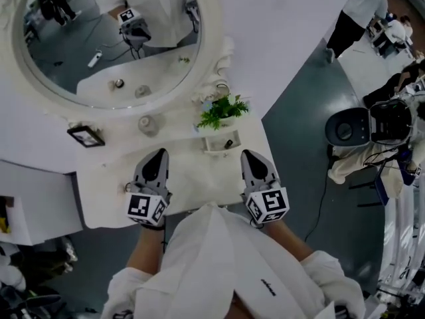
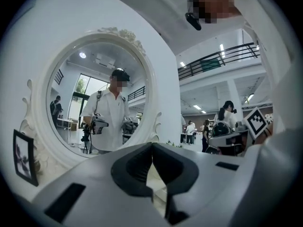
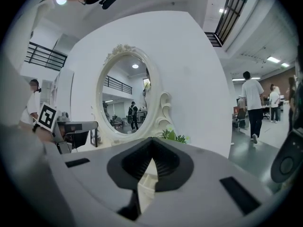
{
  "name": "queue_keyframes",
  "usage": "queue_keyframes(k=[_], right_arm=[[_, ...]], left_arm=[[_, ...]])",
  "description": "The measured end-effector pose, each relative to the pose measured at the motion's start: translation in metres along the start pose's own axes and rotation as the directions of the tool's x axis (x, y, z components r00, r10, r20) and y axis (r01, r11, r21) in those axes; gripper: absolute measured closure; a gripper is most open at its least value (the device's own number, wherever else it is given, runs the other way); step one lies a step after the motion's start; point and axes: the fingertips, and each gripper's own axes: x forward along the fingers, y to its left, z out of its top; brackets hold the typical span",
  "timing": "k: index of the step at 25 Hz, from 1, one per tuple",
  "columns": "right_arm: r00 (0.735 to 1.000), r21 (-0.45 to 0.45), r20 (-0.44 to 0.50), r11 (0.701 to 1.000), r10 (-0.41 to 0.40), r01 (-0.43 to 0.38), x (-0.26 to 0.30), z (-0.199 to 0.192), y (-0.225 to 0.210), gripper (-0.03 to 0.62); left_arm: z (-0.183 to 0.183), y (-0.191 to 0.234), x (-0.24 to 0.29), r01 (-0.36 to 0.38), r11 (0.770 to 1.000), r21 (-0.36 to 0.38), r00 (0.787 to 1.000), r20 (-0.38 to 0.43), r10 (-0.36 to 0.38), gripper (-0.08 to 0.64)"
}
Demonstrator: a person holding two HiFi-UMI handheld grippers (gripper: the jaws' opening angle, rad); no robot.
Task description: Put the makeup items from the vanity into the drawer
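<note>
With my left tongs (image 1: 158, 154) and right tongs (image 1: 252, 155) pinched shut and empty above the vanity (image 1: 106, 191), I'd next open onto the round jar (image 1: 147, 125).

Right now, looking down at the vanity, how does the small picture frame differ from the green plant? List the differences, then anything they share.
The picture frame is dark-edged and rectangular, while the green plant is a leafy, irregular spray. The picture frame stands at the left end, and the green plant stands right of centre, just behind a small white tray. Both sit on the white vanity close to the base of the round mirror.
</note>
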Motion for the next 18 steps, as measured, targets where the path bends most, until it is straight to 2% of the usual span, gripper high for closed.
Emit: queue_keyframes(k=[10,18], right_arm=[[0.999,-0.024,0.033,0.999,-0.035,0.036,-0.012,0.017,-0.003,0.575],[0.997,-0.031,0.043,0.997,-0.069,0.07,-0.021,0.022,-0.017,0.575]], left_arm=[[0.014,0.029,-0.03,-0.075,0.997,0.024,0.997,0.025,0.075,0.534],[0.015,0.027,-0.03,-0.081,0.996,0.021,0.996,0.032,0.08,0.534]])
